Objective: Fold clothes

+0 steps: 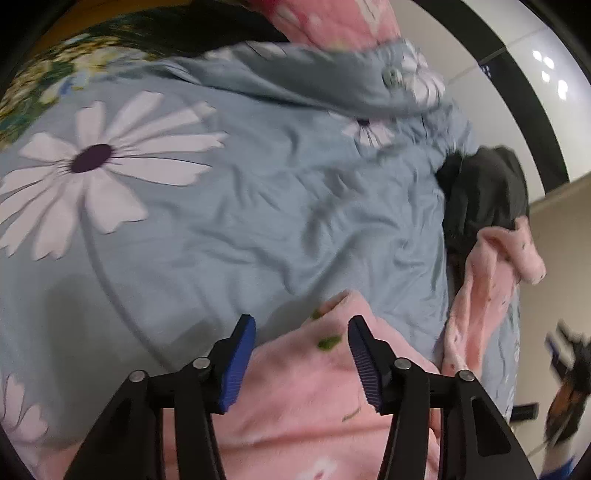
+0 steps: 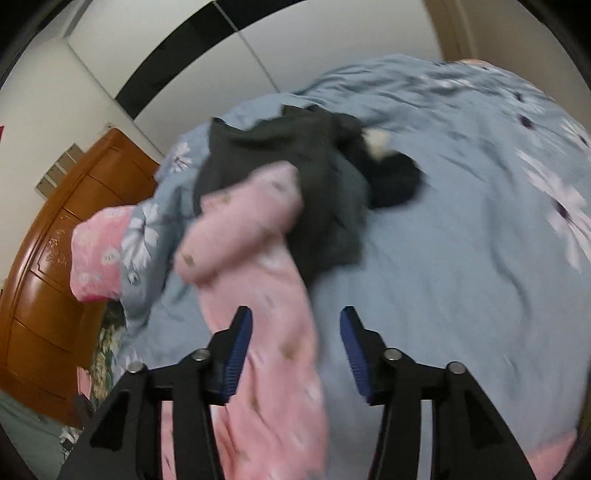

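Observation:
A pink fleece garment [image 1: 295, 398] with small green marks lies on the blue daisy bedspread [image 1: 221, 221]. My left gripper [image 1: 301, 328] is open, jaws apart just above the garment's near edge. A long pink part [image 1: 476, 295] runs toward a dark grey garment [image 1: 484, 192]. In the right wrist view the same pink garment [image 2: 258, 258] stretches away toward the dark grey garment [image 2: 295, 177]. My right gripper [image 2: 295, 321] is open, with the pink cloth under its left finger [image 2: 242, 339]. The right view is blurred.
A pink flowered pillow [image 2: 98, 251] lies at the bed's far left, also at the top of the left view [image 1: 332, 18]. A brown wooden wardrobe [image 2: 55, 266] stands beyond the bed. White wall with a black stripe [image 2: 166, 66] lies behind.

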Motion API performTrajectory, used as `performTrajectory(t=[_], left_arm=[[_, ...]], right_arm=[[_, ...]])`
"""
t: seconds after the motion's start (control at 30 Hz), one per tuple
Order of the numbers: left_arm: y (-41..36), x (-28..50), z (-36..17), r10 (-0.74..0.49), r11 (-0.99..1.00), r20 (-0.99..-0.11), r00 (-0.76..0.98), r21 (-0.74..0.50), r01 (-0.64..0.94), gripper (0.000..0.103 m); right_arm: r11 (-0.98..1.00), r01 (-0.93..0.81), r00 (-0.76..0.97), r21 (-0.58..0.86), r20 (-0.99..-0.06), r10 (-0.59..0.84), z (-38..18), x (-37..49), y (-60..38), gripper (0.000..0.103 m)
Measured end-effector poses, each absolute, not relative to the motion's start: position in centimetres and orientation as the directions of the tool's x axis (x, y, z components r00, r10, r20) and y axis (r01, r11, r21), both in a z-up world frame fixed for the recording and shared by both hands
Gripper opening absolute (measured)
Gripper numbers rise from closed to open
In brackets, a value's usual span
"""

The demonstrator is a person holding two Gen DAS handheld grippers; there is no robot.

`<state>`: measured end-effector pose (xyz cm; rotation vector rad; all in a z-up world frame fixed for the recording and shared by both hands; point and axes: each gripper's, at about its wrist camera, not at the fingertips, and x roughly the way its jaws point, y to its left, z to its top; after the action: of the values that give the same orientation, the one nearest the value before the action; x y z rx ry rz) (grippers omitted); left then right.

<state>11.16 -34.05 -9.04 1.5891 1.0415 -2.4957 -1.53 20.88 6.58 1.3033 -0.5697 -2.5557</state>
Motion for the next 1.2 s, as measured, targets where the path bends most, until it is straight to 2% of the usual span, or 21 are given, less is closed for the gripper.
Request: performTrajectory(t=[0.2, 0.37, 0.4, 0.47, 0.5, 0.53, 0.57, 0.6, 0.63, 0.77, 0.9, 1.0, 1.1, 1.2], left_arm=[[-33.3, 10.4, -10.5, 0.414, -0.753, -0.779, -0.472, -0.584, 0.303, 0.064], [-32.7, 10.5, -10.8, 0.458, -0.741, -0.755, -0.469, -0.616, 0.268, 0.064], [-32.6, 10.5, -10.8, 0.465, -0.738, -0.751, -0.468, -0.621, 0.264, 0.062], [-32.4, 10.7, -10.6, 0.473, -0.737, -0.744, -0.473, -0.628, 0.250, 0.062], [-32.2, 10.8, -10.5, 0.466, -0.742, -0.744, -0.478, -0.623, 0.247, 0.057], [-32.1, 10.8, -10.4, 0.458, -0.750, -0.749, -0.478, -0.615, 0.245, 0.046], [-31.9, 10.8, -10.3, 0.449, -0.757, -0.755, -0.478, -0.606, 0.244, 0.037], [-31.8, 10.8, -10.2, 0.455, -0.749, -0.748, -0.483, -0.615, 0.246, 0.013], [-31.8, 10.8, -10.1, 0.461, -0.741, -0.741, -0.488, -0.624, 0.248, 0.007], [-31.9, 10.6, -8.2, 0.393, -0.749, -0.722, -0.569, -0.610, 0.258, 0.007], [-35.7, 10.2, -3.1, 0.303, -0.734, -0.653, -0.694, -0.624, 0.266, 0.006], [-38.5, 9.9, 0.7, 0.228, -0.723, -0.590, -0.775, -0.635, 0.270, 0.006], [-41.1, 9.2, 1.1, 0.146, -0.738, -0.628, -0.764, -0.584, 0.338, 0.007], [-42.7, 8.0, -1.2, 0.106, -0.725, -0.685, -0.720, -0.549, 0.416, 0.007]], right_arm=[[-0.893, -0.016, -0.613, 0.450, -0.710, -0.347, 6.5, -10.1, 19.8, 0.056], [-0.892, -0.028, -0.588, 0.450, -0.730, -0.349, 6.3, -12.9, 18.8, 0.056], [-0.896, -0.019, -0.580, 0.444, -0.735, -0.352, 6.3, -13.0, 18.5, 0.052], [-0.903, -0.004, -0.565, 0.430, -0.746, -0.353, 6.2, -13.1, 18.0, 0.033], [-0.908, -0.001, -0.557, 0.419, -0.754, -0.348, 6.1, -12.9, 17.9, 0.015], [-0.913, 0.003, -0.550, 0.408, -0.762, -0.343, 6.0, -12.8, 17.8, 0.007], [-0.915, 0.011, -0.544, 0.402, -0.766, -0.343, 6.0, -12.6, 17.7, 0.007], [-0.918, 0.024, -0.544, 0.397, -0.765, -0.345, 6.2, -12.4, 17.6, 0.004], [-0.919, 0.037, -0.549, 0.393, -0.760, -0.348, 6.5, -12.1, 17.7, 0.003], [-0.911, 0.088, -0.593, 0.402, -0.714, -0.373, 9.6, -10.6, 18.4, 0.002], [-0.904, 0.121, -0.715, 0.409, -0.596, -0.366, 16.4, -8.3, 22.8, 0.002], [-0.908, 0.069, -0.807, 0.414, -0.512, -0.295, 20.2, -5.4, 28.8, 0.002], [-0.919, -0.030, -0.842, 0.394, -0.506, -0.189, 20.4, -2.5, 34.9, 0.002], [-0.912, -0.173, -0.808, 0.373, -0.583, -0.085, 16.0, 0.6, 39.9, 0.002]])
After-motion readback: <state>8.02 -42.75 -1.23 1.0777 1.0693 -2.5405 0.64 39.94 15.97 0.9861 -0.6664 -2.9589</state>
